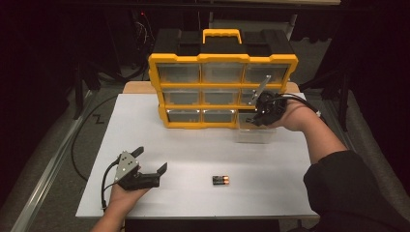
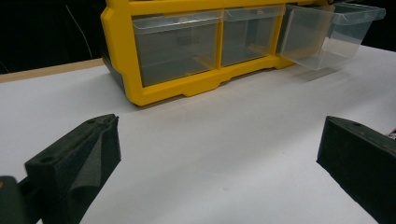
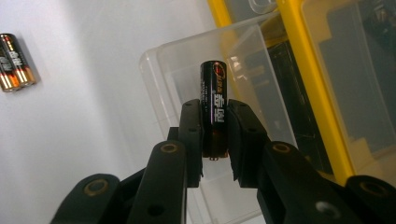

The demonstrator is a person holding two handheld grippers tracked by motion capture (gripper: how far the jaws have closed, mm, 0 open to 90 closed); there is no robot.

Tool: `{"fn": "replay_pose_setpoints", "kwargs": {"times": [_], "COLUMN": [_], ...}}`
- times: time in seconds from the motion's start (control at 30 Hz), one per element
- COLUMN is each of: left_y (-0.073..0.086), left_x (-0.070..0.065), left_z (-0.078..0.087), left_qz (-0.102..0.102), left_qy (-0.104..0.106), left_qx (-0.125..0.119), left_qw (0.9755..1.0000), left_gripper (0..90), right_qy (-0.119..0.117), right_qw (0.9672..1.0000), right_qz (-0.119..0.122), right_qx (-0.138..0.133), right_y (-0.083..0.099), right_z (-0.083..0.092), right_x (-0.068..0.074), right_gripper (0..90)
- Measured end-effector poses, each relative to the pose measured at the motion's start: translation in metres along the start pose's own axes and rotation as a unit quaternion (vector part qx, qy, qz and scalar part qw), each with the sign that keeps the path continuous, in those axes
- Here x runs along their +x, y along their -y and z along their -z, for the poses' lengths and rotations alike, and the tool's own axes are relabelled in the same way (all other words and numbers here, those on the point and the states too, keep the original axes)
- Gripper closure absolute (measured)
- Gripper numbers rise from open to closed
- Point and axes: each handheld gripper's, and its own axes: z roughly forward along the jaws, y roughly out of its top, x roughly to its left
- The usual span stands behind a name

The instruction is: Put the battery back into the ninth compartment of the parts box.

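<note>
A battery (image 3: pixel 214 108) stands clamped in the right gripper (image 3: pixel 214 140), poised over the pulled-out clear drawer (image 1: pixel 255 136) at the cabinet's (image 1: pixel 222 87) lower right. Two batteries (image 1: pixel 220 181) remain on the desk (image 1: pixel 193 159), lower centre. The left gripper (image 1: pixel 150 162) rests lower left, jaws apart.

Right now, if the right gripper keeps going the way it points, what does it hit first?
Probably the pulled-out clear drawer: the right gripper, clamping a battery, points into its open top. Depth unclear.

Black battery (image 3: pixel 214 107) with orange print, yellow-and-black organizer (image 1: pixel 222 87), clear drawer (image 1: pixel 255 133), white table (image 1: pixel 193 159)
</note>
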Motion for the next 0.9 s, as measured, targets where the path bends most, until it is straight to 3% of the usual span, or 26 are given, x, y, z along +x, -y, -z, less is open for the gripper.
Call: {"fn": "replay_pose_setpoints", "kwargs": {"times": [0.47,0.63,0.9], "left_y": [0.000,0.000,0.001], "left_x": [0.000,0.001,0.000], "left_z": [0.000,0.000,0.000], "left_qz": [0.000,0.001,0.001], "left_qy": [-0.001,-0.001,0.000], "left_qx": [-0.001,0.000,0.001], "left_qw": [1.0000,1.0000,1.0000], "left_gripper": [0.2,0.2,0.2], "right_qy": [-0.006,-0.016,-0.008], "right_qw": [1.0000,0.9997,0.9997], "right_qz": [-0.007,-0.012,-0.020], "right_qx": [-0.003,-0.015,-0.013], "right_y": [-0.001,0.000,0.005], "right_z": [-0.003,0.000,0.009], "right_x": [-0.003,-0.001,0.008], "right_gripper": [78.4,67.0,62.3]}}
